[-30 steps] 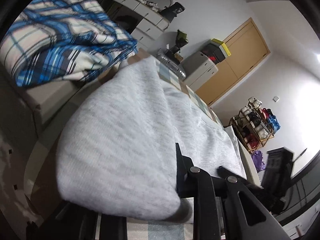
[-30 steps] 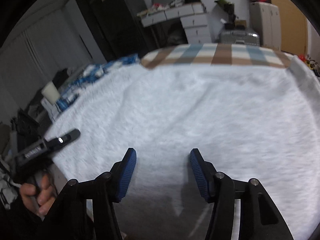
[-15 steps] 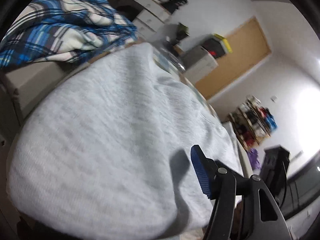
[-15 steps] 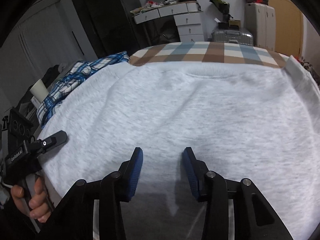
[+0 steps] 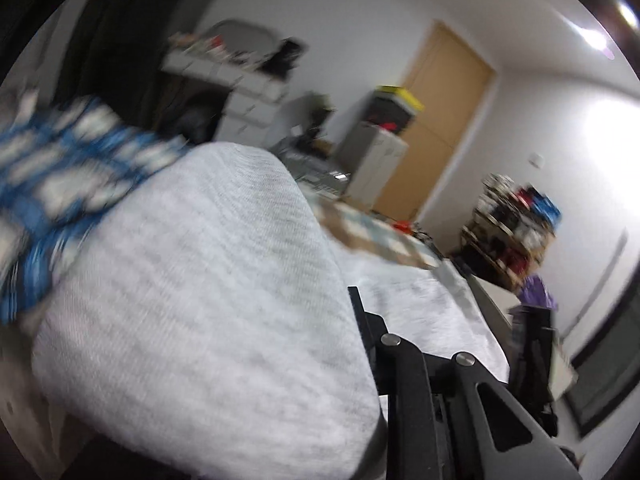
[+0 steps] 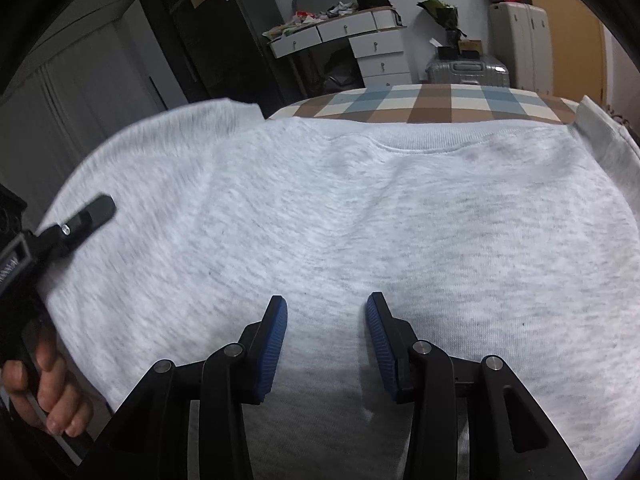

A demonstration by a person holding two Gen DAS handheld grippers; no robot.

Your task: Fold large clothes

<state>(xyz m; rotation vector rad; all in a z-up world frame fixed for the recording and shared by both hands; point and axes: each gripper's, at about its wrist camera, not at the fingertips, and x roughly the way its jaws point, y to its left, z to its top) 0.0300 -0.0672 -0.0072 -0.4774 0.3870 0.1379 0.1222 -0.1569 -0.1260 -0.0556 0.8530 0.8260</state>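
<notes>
Working on a large light grey marled knit sweatshirt (image 6: 360, 220), spread flat across a bed with a brown, blue and cream checked cover (image 6: 440, 104). Lies with its ribbed neckline (image 6: 420, 146) at the far side and its hem near, so as to give a smooth, square start for folding.

At the left edge, gripped by the black left gripper (image 6: 94, 212), itself held low in a bare hand (image 6: 44, 392). Jaws just closed, and now pinching the cloth: in the left wrist view only one black finger shows, hard against the grey knit, with the other buried under it. Seems taken at the edge on purpose, so that the whole left side can be lifted and carried over toward the middle. Already bulging up on that side and curling at the far left corner (probably the sleeve, though too blurred to be sure).

Over the near middle, just inside the hem, hovering with the right gripper (image 6: 326, 320). Blue ribbed jaws drawn in somewhat lately but spread, with nothing between them, only grey cloth beneath. Whether touching the fabric cannot be told. Looks placed there to pin the body down, or to mark the fold line, while the left side comes across.

Beyond the raised cloth, at the far left, a crumpled blue, white and cream plaid shirt (image 5: 72, 168), set aside off the sweatshirt and clear of the fold.
</notes>
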